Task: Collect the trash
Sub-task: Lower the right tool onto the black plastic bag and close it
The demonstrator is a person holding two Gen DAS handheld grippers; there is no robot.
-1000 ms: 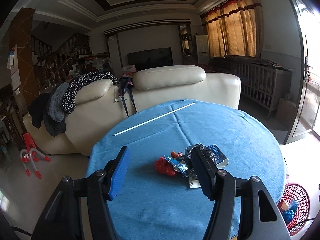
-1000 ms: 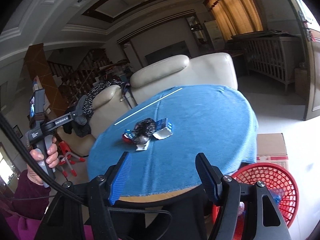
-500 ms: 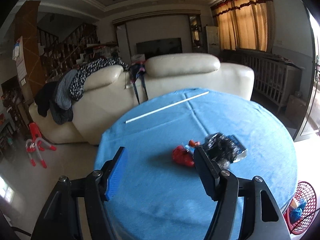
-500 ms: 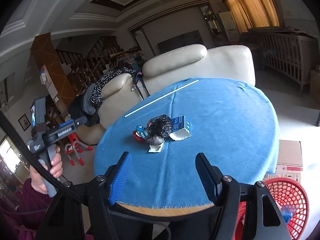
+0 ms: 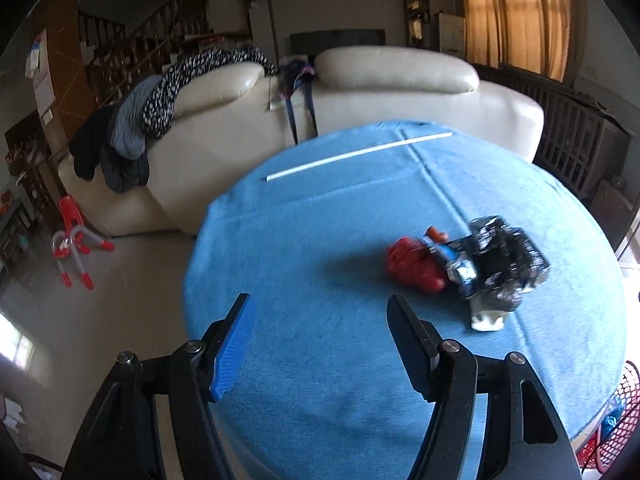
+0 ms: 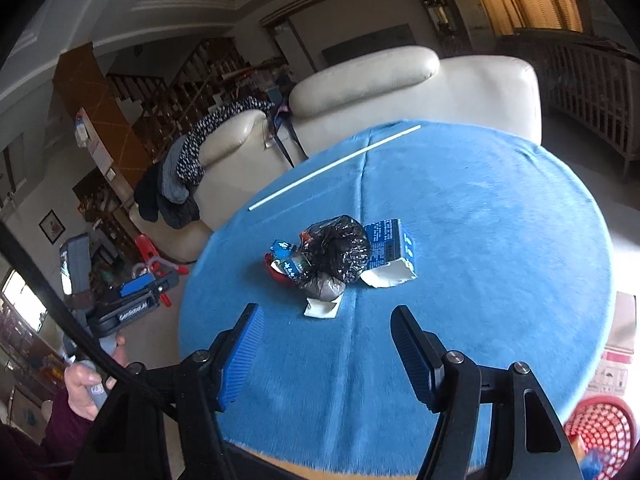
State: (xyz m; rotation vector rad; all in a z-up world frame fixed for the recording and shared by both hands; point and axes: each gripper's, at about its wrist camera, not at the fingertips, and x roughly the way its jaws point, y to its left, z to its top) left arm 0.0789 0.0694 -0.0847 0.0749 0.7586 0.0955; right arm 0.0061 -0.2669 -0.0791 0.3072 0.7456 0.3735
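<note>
A small heap of trash lies near the middle of a round table under a blue cloth: a crumpled black bag, a blue and white carton, a red wrapper and a white scrap. My right gripper hovers open just in front of the heap with nothing between its fingers. My left gripper is open and empty over the cloth, left of and short of the red wrapper. In the right wrist view the left gripper shows at the table's left, held by a hand.
A long white stick lies across the far side of the table. A red mesh basket stands on the floor at the right, beside a cardboard box. A cream sofa draped with clothes stands behind.
Both grippers have moved in over the table and tilted down. The heap has grown nearer in the right wrist view and slid right in the left wrist view. The left jaws stand slightly wider.
</note>
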